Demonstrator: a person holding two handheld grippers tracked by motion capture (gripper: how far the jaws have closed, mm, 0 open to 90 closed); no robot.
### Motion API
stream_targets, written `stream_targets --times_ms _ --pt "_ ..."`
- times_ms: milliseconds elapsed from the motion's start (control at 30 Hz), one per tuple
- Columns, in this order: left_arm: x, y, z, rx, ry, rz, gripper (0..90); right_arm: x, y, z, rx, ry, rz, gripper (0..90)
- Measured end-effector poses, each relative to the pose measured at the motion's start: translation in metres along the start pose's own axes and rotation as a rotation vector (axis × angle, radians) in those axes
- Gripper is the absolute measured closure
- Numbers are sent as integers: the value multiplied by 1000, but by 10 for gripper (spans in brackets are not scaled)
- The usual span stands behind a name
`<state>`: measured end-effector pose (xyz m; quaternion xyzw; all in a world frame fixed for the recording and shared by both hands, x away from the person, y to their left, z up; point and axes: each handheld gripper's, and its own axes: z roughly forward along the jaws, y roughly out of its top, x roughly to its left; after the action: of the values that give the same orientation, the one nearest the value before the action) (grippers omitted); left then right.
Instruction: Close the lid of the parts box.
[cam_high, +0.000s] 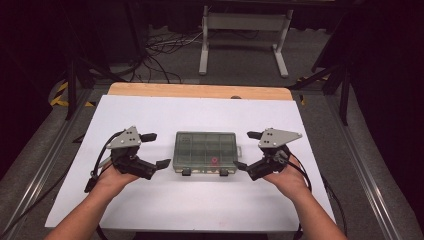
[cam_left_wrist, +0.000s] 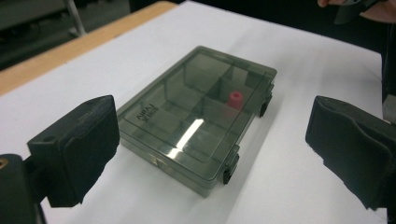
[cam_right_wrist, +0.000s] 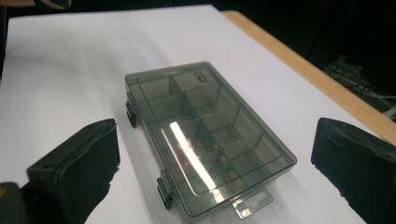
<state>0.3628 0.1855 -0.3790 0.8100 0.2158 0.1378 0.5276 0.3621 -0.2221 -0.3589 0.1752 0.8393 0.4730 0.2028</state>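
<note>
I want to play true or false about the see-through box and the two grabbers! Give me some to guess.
1. The box has its lid shut. True.
2. A pink piece sits inside one compartment. True.
3. The left hand-held gripper is squeezing the box. False: its jaws are open, apart from the box.
4. The right hand-held gripper holds the pink piece. False: it is open and holds nothing.
5. The box lies between both grippers. True.

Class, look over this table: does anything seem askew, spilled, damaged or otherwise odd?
Nothing stands out. The compartment box lies flat and square on the white sheet, lid shut, one small red piece inside. Both grippers are open beside it.
</note>
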Motion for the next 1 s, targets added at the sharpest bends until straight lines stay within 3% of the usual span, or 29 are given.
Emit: stream_targets --times_ms 200,367,500,667,833,1000 --pt "-2 -22 -16 -99 50 -2 30 7 -17 -16 -91 -39 -2 9" --pt "-3 -34 -20 -135 69 -15 27 13 -33 -24 -163 -61 3 1" --pt "-5 -50 -23 -176 120 -18 25 15 -45 -27 -211 -75 4 0" --pt "-9 -70 -21 -227 157 -39 24 20 -65 -24 -230 -98 25 0" --pt "-9 -85 -18 -227 188 -25 23 22 -79 -20 -258 -108 47 0" --pt "-9 -97 -16 -235 203 -61 20 24 -94 -16 -243 -126 77 0"
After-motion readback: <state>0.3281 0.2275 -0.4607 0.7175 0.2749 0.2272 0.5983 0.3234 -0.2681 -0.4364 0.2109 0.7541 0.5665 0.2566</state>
